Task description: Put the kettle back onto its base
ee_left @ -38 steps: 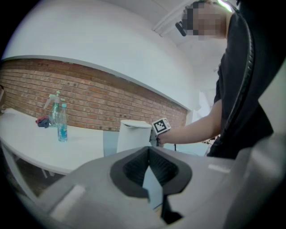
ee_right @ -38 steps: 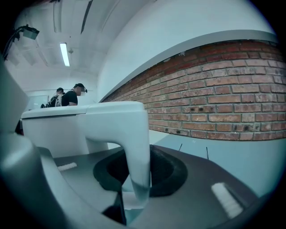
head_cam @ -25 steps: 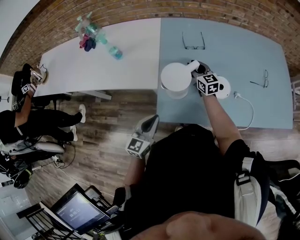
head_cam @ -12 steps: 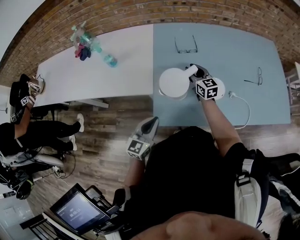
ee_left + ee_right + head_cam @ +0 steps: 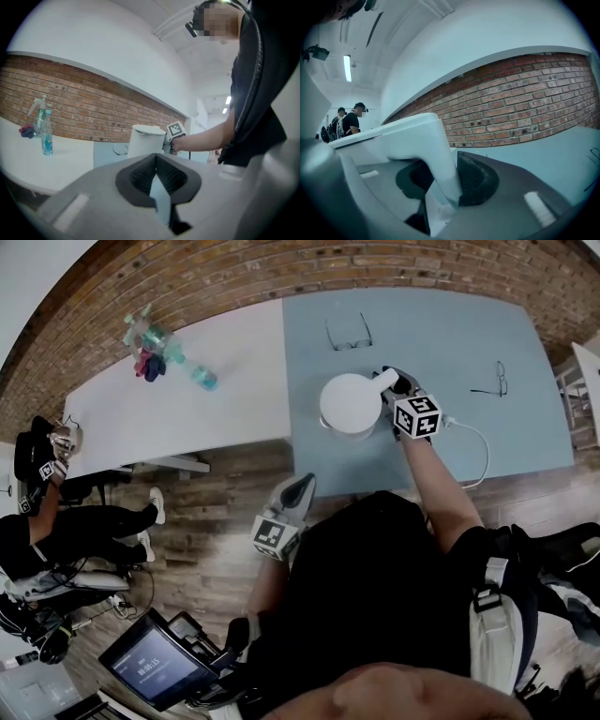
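Note:
The white kettle (image 5: 349, 401) hangs over the light-blue table (image 5: 450, 324), with my right gripper (image 5: 398, 382) shut on its handle. In the right gripper view the handle (image 5: 440, 159) runs between the ribbed pads (image 5: 476, 178); the jaws have just been opening a little around it. The base is mostly hidden under the gripper and its marker cube; only its white cord (image 5: 478, 442) trails off to the right. My left gripper (image 5: 298, 486) hovers off the table's near edge, shut and empty. From there the kettle (image 5: 145, 140) shows upright ahead of the left gripper (image 5: 156, 157).
Two pairs of glasses (image 5: 347, 334) (image 5: 492, 381) lie on the blue table. Spray bottles (image 5: 150, 338) and a small bottle (image 5: 202, 376) stand on the adjoining white table (image 5: 187, 418). A seated person (image 5: 56, 512) is at the left; a laptop (image 5: 150, 667) sits low left.
My right gripper has carried the kettle rightward across the blue table, over the spot where the round base showed earlier. The left gripper has hardly shifted.

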`<state>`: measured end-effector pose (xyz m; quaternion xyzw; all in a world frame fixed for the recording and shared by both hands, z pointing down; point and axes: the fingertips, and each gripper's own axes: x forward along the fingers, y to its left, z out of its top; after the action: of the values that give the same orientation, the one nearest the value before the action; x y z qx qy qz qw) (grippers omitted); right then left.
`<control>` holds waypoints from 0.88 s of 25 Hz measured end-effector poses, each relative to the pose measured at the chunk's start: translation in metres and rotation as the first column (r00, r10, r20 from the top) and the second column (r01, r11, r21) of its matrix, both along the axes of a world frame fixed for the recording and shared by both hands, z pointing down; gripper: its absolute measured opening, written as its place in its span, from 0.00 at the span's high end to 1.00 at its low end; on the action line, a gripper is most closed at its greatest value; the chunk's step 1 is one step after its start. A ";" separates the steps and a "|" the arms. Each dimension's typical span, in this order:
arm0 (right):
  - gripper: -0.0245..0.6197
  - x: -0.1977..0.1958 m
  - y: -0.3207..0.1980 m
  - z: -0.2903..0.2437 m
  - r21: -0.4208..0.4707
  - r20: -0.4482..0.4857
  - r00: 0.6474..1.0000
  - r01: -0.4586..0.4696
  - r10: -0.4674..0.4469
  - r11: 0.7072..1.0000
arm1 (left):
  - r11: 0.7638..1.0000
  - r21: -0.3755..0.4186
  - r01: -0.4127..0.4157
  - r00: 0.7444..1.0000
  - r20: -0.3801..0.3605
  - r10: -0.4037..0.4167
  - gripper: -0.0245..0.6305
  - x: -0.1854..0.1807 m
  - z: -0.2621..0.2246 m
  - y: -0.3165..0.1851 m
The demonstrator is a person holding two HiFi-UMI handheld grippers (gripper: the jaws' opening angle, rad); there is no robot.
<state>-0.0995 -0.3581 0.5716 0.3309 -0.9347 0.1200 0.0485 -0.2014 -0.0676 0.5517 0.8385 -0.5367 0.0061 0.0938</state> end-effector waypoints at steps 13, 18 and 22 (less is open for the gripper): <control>0.77 0.087 -0.015 -0.017 0.008 0.019 0.988 -0.156 0.156 0.988 | 0.993 -0.006 -0.118 0.993 0.004 0.118 0.96 0.038 0.003 -0.012; 0.77 0.123 -0.020 -0.017 0.010 0.023 0.974 -0.226 0.226 0.974 | 0.987 -0.006 -0.161 0.987 0.011 0.161 0.96 0.048 0.003 -0.019; 0.77 0.147 -0.023 -0.014 0.005 0.027 0.962 -0.271 0.271 0.963 | 0.980 -0.005 -0.199 0.980 0.017 0.199 0.96 0.058 0.004 -0.028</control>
<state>0.0472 -0.3812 0.5579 0.4542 -0.8818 0.1259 0.0182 -0.1434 -0.0952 0.5557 0.8877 -0.4511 0.0236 0.0894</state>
